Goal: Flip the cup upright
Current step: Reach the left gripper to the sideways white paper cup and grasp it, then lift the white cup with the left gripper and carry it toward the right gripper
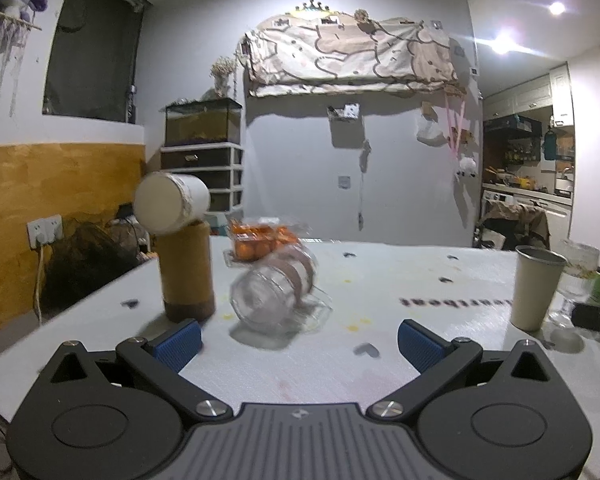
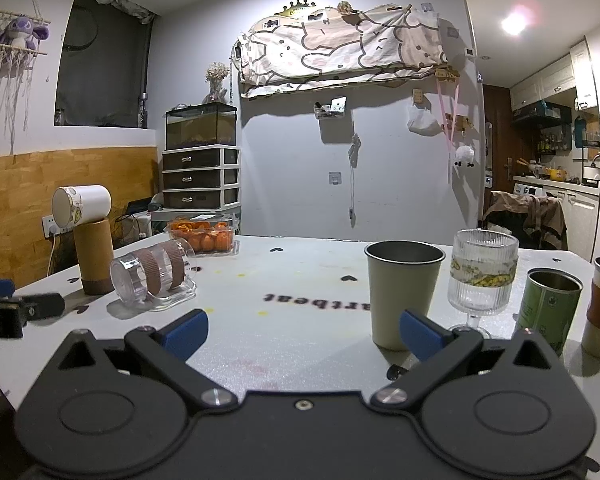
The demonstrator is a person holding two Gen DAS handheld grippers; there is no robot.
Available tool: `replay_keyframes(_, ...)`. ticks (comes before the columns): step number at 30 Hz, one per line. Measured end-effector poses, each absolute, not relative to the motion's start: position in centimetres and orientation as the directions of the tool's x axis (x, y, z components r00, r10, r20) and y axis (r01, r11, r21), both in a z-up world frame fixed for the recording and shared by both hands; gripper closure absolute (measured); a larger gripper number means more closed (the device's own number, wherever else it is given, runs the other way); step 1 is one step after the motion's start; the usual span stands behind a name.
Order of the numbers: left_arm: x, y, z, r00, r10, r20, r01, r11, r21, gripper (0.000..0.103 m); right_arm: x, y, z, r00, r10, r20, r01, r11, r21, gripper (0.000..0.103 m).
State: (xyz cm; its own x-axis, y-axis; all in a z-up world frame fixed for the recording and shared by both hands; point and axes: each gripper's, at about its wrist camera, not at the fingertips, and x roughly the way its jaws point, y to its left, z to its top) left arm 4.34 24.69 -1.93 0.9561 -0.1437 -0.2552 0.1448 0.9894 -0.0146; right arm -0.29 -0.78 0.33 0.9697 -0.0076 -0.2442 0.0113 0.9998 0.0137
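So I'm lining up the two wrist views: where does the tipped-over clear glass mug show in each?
Left wrist: clear glass mug lies on its side at centre, just ahead of the open left claw.
Right wrist: clear glass mug lies at left, far from the open right claw.
Shared landmark: brown cylinder stands just left of it.

left gripper (image 1: 298, 338) jaws wide apart, empty; right gripper (image 2: 304, 332) likewise.

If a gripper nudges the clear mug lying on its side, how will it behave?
The clear mug looks rigid and probably slippery. Its round body might roll, though the handle resting on the table likely checks that. It appears empty, so probably light.
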Motion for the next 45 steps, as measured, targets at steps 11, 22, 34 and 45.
replay_keyframes(11, 10.6, 29.6, 4.2, 0.998, -0.011, -0.062, 0.014, 0.999, 0.049, 0.0, -0.3, -0.8, 0.3, 0.97, -0.006, -0.244, 0.01, 1.0, 0.015, 0.0)
replay_keyframes(22, 23.1, 33.0, 5.3, 0.962, -0.014, -0.273, 0.023, 0.999, 0.031, 0.001, -0.3, 0.2, -0.2, 0.968, 0.001, -0.25, 0.001, 1.0, 0.007, 0.0)
replay_keyframes(34, 25.0, 33.7, 4.1, 0.952, 0.01, -0.305, -0.015, 1.0, -0.013, 0.037, -0.2, -0.1, -0.3, 0.967, 0.006, -0.254, 0.0, 1.0, 0.023, 0.0)
replay_keyframes(45, 20.0, 31.4, 4.6, 0.974, -0.065, -0.219, 0.063, 0.998, -0.017, 0.038, -0.5, -0.7, -0.2, 0.97, -0.003, -0.243, 0.015, 0.999, 0.045, 0.0)
